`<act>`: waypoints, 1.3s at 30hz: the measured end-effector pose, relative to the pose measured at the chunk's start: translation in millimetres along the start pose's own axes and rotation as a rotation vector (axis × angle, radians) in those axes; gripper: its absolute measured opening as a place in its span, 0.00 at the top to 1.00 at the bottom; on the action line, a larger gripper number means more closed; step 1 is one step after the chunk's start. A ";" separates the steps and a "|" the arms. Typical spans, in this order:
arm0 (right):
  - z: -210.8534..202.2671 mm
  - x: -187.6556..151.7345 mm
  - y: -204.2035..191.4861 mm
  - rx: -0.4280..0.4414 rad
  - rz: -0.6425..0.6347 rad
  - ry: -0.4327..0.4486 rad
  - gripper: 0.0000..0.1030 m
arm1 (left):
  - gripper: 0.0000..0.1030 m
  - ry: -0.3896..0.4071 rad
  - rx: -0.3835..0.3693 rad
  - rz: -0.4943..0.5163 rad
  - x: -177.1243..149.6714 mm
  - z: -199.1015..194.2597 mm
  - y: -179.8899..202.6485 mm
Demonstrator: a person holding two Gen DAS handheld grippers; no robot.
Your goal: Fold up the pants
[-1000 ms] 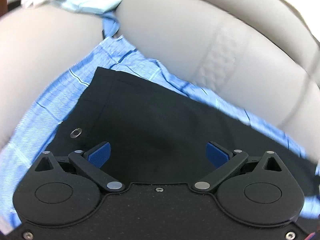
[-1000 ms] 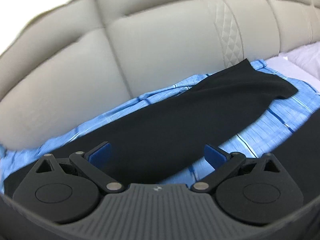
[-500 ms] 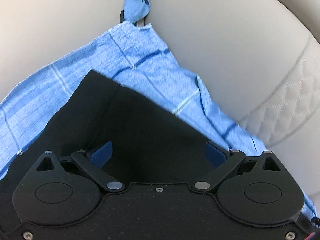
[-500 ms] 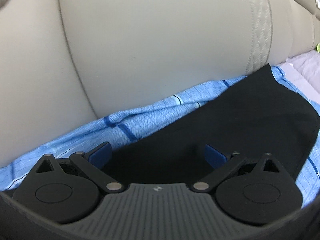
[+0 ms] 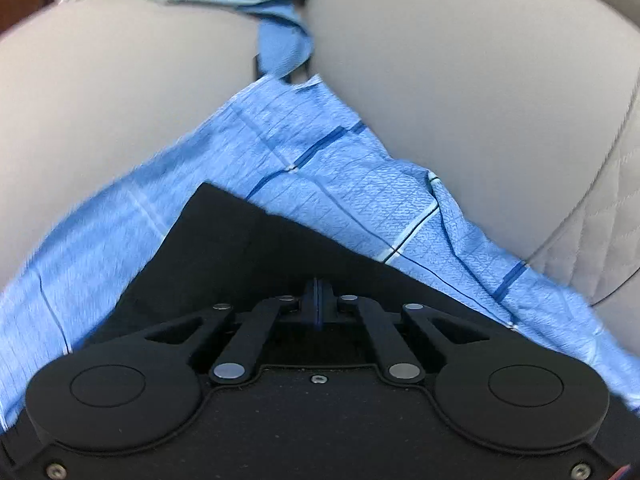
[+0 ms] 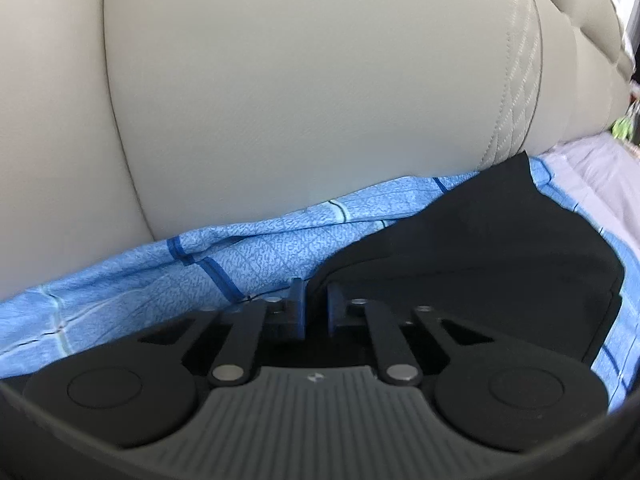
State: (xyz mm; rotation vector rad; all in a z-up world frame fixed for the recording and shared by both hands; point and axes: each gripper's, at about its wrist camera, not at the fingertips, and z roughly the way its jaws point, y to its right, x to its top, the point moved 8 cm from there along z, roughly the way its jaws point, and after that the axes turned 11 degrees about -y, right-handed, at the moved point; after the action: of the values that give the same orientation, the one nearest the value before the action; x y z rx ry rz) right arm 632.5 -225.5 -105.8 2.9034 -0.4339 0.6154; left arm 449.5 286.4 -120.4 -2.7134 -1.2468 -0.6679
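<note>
On blue checked cotton sheet [image 5: 328, 168] below grey padded leather backrest [image 6: 304, 92], lying crosswise: black fabric pants [image 6: 480, 264], left gripper [image 5: 318, 304] pressing fully together over one end, right gripper [image 6: 314, 304] pinching opposite edge.

Left gripper [image 5: 318, 304]: jaws wide apart in both earlier frames, now closed together over the black pants [image 5: 248, 248]; no fabric is visible between the pads. Right gripper [image 6: 316, 306]: jaws likewise wide apart earlier, now nearly closed on a raised fold at the pants' edge, which lay flat on the blue checked cloth [image 6: 240, 248] before.
</note>
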 end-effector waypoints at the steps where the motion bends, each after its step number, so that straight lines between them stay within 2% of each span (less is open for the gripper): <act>1: -7.3 -1.2 5.7 0.025 0.005 0.014 0.92 | 1.00 -0.005 -0.017 -0.031 -0.8 -3.5 -7.4; 3: -22.4 -3.9 19.5 0.057 0.017 0.055 0.93 | 1.00 0.009 -0.030 -0.052 -2.1 -14.8 -21.0; 9: -88.4 -40.2 73.2 0.159 0.040 0.184 0.94 | 1.00 0.123 -0.047 0.034 -7.6 -76.6 -50.5; 13: -118.7 -80.0 110.1 0.209 0.057 0.226 0.94 | 0.99 0.098 -0.134 0.083 -21.3 -106.1 -66.9; 16: -140.0 -115.4 132.5 0.223 0.050 0.240 0.93 | 0.83 0.032 -0.253 0.121 -31.1 -115.9 -65.0; 18: -144.0 -131.0 144.2 0.226 0.053 0.237 0.93 | 0.52 0.019 -0.279 0.126 -33.4 -121.1 -59.6; 20: -147.1 -149.0 154.0 0.228 0.060 0.234 0.93 | 0.40 0.021 -0.290 0.144 -32.9 -123.7 -48.8; 24: -150.5 -179.1 163.4 0.208 0.041 0.254 0.93 | 0.26 -0.019 -0.283 0.117 -24.5 -112.1 -22.8; 30: -138.8 -195.3 167.8 0.205 0.014 0.282 0.93 | 0.16 -0.111 -0.217 0.057 -3.2 -66.5 22.2; 33: -132.9 -201.4 169.1 0.203 0.000 0.303 0.92 | 0.11 -0.133 -0.114 0.025 4.3 -42.0 34.5; 35: -130.4 -205.2 168.4 0.199 -0.013 0.320 0.92 | 0.01 -0.128 -0.057 0.024 6.8 -29.7 41.2; 37: -127.6 -209.2 167.5 0.194 -0.026 0.334 0.92 | 0.01 -0.096 0.009 0.045 8.0 -26.0 47.5; 39: -126.4 -211.5 167.1 0.197 -0.030 0.336 0.92 | 0.01 -0.097 0.079 0.086 6.2 -21.0 53.9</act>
State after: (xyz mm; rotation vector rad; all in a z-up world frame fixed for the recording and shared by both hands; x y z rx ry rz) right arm 348.8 -306.4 -66.1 2.8930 -0.2994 1.1761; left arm 485.4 249.7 -93.2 -2.7458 -1.1415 -0.4731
